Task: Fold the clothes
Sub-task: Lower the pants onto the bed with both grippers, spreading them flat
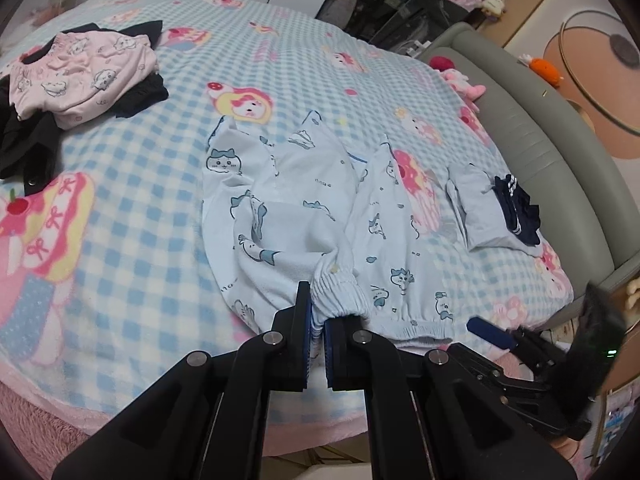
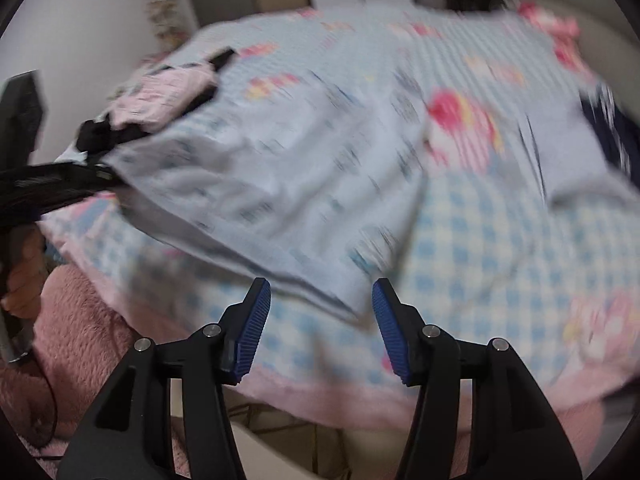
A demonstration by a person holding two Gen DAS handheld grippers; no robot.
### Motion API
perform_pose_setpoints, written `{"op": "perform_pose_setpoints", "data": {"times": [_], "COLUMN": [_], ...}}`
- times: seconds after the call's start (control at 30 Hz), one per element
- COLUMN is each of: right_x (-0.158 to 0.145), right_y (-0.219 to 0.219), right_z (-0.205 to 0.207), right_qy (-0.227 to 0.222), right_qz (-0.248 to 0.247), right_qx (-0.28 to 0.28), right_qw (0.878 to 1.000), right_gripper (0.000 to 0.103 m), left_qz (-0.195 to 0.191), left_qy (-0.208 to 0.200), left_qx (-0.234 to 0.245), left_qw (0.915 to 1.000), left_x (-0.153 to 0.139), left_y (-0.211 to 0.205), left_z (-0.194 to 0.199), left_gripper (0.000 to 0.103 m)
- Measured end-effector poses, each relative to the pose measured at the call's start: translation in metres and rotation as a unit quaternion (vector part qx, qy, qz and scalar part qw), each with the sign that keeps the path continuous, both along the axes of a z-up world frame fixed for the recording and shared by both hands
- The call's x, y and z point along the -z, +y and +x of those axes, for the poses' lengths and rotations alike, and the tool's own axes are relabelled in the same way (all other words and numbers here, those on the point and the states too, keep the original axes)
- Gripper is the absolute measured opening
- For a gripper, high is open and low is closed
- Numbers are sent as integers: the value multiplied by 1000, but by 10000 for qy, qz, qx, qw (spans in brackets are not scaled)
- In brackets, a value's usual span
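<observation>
Because the left gripper (image 1: 317, 334) has its blue pads pinched on the elastic cuff (image 1: 340, 294) of the pale blue pyjama garment (image 1: 288, 204), that corner of the cloth is gathered and lifted a little toward the near edge of the bed (image 1: 132, 168), while the body of the garment lies spread on the checked blanket with its cat-print side up. Holding a cuff this way fits a grip meant to draw one edge over or straighten it before a fold, though which of the two cannot be settled from these views.

The right gripper (image 2: 320, 320) stands wide open with nothing between its fingers, poised just above the near hem of the same garment; its view is smeared with motion blur, so whether it touches the cloth cannot be told. In the left wrist view its blue tip shows just beside the garment's elastic hem.

Toward the far left of the bed a pink printed garment (image 1: 80, 80) sits folded on dark clothes (image 1: 28, 140), and near the headboard a grey-blue folded piece (image 1: 476, 208) lies with a navy striped item (image 1: 516, 208) on it; these look like sorted piles kept well apart from the working area.

Small marks are printed on the blue cloth, but they are too small to read, and no brand or label can be made out.
</observation>
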State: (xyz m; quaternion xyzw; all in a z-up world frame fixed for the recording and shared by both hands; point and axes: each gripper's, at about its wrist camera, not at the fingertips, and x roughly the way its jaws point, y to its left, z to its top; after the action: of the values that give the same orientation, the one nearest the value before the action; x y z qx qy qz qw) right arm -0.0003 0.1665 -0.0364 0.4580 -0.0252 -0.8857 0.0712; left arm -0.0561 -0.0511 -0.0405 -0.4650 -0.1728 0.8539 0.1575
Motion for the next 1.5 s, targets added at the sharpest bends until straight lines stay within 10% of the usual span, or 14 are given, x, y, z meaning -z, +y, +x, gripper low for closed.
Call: {"op": "perform_pose_setpoints", "data": {"times": [0.4,0.6,0.73,1.2,1.5], "right_x": [40,24,16,-41,-27], "right_y": [-81,-41,-28,56,104], "right_z": [-58,-71,-74,-48,-16], "right_qy": [-292,91,295,1049,951], "right_qz": [665,468,540,298,-63], "right_qx": [-1161,-129,72,1173,1934], "right_qw": [9906,9988,9981,9871,9765], "right_gripper": [54,41,9,7,7], "left_qz": [62,150,-125,-886,-1256], "left_qy": [-20,-98,-108,-399,-176], "left_qx": [-8,19,25,151,-442], "left_qw": [10000,9998,9999,9951,9909], "left_x": [2,8,16,66,54], "left_y": [1,4,18,81,48], "left_z": [6,5,3,-2,11], "left_gripper": [6,6,6,24,25]}}
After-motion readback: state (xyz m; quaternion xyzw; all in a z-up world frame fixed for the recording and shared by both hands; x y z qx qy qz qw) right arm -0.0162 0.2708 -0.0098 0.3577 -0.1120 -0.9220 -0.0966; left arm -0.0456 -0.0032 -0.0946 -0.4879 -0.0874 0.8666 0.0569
